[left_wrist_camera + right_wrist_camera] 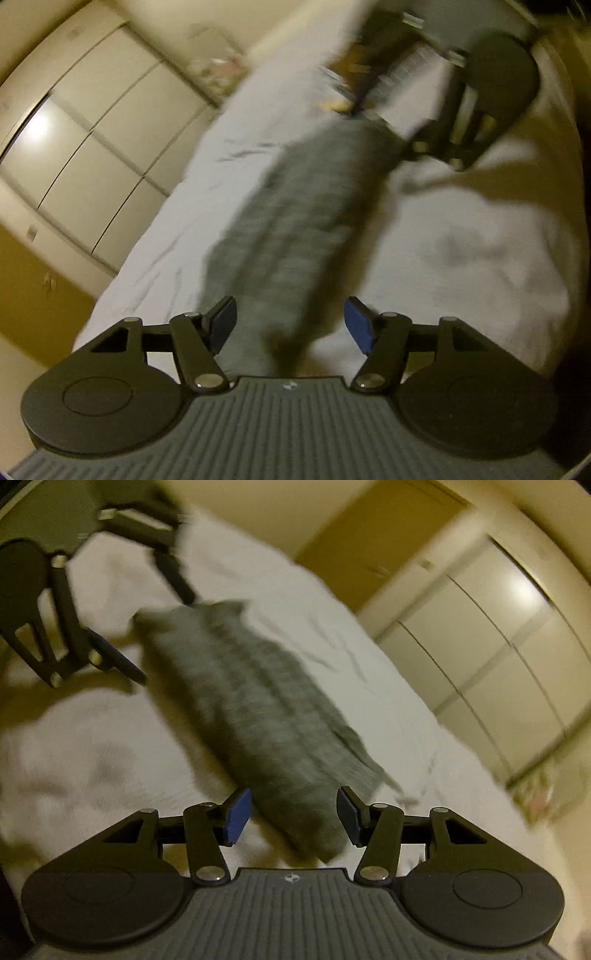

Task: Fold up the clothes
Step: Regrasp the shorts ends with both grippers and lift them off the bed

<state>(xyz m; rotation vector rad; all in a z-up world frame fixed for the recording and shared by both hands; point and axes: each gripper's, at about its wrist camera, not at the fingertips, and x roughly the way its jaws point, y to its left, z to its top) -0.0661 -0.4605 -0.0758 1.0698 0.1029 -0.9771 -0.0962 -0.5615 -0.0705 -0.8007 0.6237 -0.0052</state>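
The grey garment (pixel 255 716) is laid as a long narrow strip on the white bedsheet (pixel 332 602), one end below each gripper. The left gripper (pixel 290 325) and right gripper (pixel 293 818) are both held with jaws spread, nothing pinched. For a clean fold, each end is best pinched squarely at its corners and lifted evenly.

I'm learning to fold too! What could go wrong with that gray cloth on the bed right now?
1. Both views are blurred, so things seem to be moving fast; the long gray cloth might land crooked on the white sheet.
2. The left gripper and right gripper are both open with nothing gripped, so a grab could pinch the sheet along with the cloth.
3. The grippers face each other across the cloth and might bump.
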